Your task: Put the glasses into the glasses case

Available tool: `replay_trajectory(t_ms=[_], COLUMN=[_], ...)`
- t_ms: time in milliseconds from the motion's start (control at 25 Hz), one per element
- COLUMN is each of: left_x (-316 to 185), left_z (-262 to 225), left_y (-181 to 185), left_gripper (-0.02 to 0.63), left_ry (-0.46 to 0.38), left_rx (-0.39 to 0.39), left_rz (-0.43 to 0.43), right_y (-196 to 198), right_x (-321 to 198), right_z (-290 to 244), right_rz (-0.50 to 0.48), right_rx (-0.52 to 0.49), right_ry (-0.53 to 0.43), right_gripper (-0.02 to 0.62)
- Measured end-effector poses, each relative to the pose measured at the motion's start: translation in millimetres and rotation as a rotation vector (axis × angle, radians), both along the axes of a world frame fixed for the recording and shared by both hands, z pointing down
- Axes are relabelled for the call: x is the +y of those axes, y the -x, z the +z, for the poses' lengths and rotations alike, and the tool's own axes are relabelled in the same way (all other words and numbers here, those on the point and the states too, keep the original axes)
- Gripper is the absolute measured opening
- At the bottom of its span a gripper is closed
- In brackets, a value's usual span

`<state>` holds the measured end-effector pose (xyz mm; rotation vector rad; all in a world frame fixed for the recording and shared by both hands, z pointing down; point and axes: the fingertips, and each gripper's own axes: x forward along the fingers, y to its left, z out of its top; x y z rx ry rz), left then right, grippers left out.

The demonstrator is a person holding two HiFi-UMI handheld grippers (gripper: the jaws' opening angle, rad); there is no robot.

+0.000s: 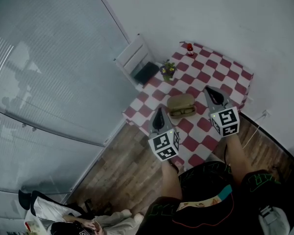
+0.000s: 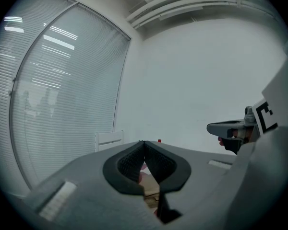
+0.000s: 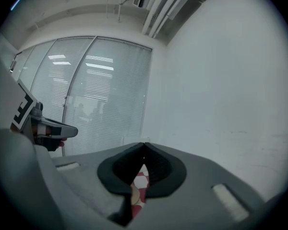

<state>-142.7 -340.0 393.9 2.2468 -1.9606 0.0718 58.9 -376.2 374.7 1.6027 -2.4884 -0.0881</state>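
A tan glasses case (image 1: 181, 105) lies open on the red-and-white checked table (image 1: 225, 72), and the dark glasses (image 1: 183, 111) rest in its near half. My left gripper (image 1: 159, 113) hovers just left of the case, jaws shut and empty. On the case's right, my right gripper (image 1: 209, 91) is held above the table, also shut with nothing in it. In the left gripper view the pads (image 2: 143, 143) meet at the tips and a strip of the tan case (image 2: 151, 190) shows below them. The right gripper view shows closed pads (image 3: 144, 144) over checked cloth.
A small potted flower (image 1: 168, 70) and a red bottle (image 1: 189, 49) stand on the table's far side. A white chair (image 1: 134, 57) with a dark item on its seat is against the table's left. Window blinds run along the left, a white wall behind, wooden floor below.
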Motion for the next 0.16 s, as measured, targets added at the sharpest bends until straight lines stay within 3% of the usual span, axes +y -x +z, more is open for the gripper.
replay_trajectory(t_ms=[160], left_x=[-1.4], left_z=[2.4], left_y=[7.7], left_gripper=[0.011], left_ry=[0.002], left_rx=[0.002], left_rz=[-0.007], right_y=[5.4], right_x=[-2.7], right_z=[-0.1], right_rz=[-0.008], right_rx=[0.000], right_ry=[-0.001], right_gripper=[0.003])
